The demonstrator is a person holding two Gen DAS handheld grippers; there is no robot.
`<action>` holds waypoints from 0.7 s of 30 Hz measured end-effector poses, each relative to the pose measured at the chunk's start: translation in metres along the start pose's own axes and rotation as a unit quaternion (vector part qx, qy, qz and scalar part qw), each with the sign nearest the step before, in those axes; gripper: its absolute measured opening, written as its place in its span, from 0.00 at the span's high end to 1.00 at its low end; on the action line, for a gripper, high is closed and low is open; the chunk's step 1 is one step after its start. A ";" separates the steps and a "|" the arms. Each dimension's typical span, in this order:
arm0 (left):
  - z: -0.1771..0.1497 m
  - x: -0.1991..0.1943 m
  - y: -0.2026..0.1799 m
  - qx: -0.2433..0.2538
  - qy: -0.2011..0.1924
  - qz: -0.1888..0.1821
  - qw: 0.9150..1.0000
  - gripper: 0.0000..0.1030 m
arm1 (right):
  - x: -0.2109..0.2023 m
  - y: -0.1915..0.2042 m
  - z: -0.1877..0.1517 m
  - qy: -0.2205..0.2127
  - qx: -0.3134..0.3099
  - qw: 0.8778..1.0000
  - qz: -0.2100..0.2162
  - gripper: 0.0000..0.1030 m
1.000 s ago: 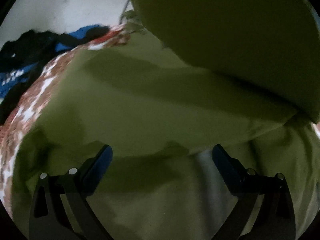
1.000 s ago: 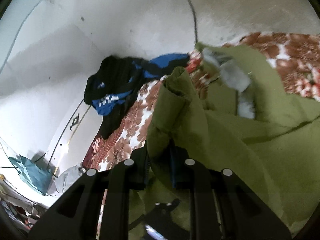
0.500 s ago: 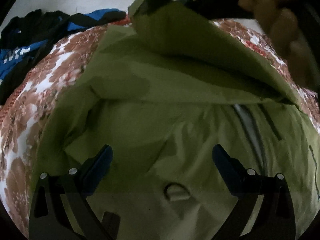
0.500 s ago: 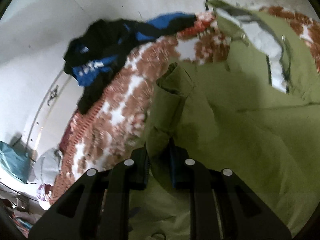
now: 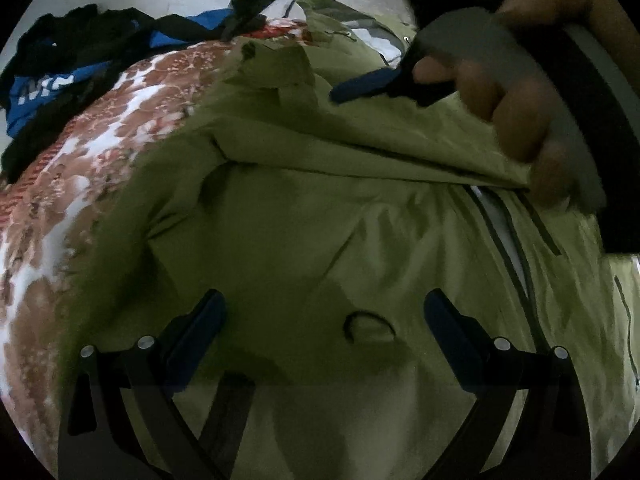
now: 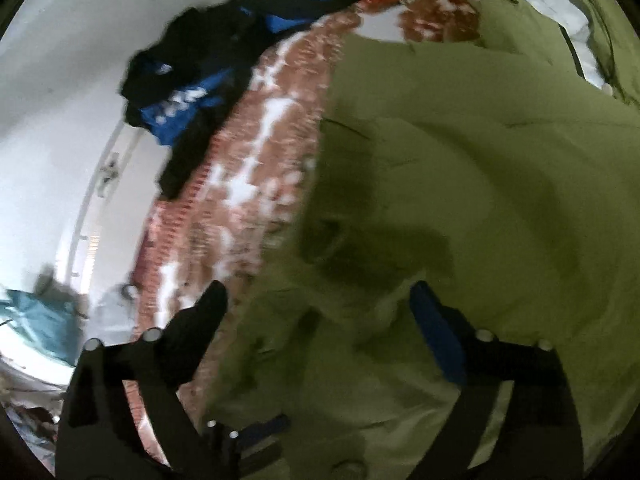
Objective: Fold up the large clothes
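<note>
White wall at the back, floral bedspread (image 5: 92, 136) underneath, black and blue clothes (image 5: 60, 68) heaped at the far edge. From the left wrist: olive jacket (image 5: 320, 240) spread over the bedspread, sleeve flap now lying folded across the chest instead of hanging up in the air like a second ago. Left gripper (image 5: 324, 320) hovering just above the lower jacket, jaws wide, nothing between them. Up top right, hand (image 5: 520, 92) wrapped round the right gripper's handle, one blue finger poking out over the folded flap, not touching anything as far as can be told.

From the right wrist, pretty blurry: right gripper (image 6: 320, 312) with jaws opening, spread wide, only loose olive fabric lying below them and nothing pinched. Half a second back those same jaws were clamped on a bunched edge of the jacket, so that's a fresh drop. Bedspread and the dark heap off to the left, white wall beyond.

Looks like one sleeve fold done and let go. Probably smoothing or the other side next, but just guessing.
</note>
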State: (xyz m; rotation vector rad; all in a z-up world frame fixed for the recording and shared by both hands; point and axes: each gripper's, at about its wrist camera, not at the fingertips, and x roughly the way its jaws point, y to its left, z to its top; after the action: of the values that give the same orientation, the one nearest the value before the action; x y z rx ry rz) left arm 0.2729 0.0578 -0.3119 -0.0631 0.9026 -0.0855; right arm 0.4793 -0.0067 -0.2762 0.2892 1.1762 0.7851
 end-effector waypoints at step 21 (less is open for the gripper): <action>0.161 0.100 -0.074 0.137 0.001 0.047 0.989 0.05 | -0.164 -0.203 -0.026 -0.066 -0.006 0.911 -0.407 0.05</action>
State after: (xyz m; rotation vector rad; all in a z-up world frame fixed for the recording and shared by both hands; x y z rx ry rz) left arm 0.4572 -0.0232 -0.2836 0.2355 0.8880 -0.1207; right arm 0.5096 -0.2666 -0.2882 -0.1656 1.0317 0.0352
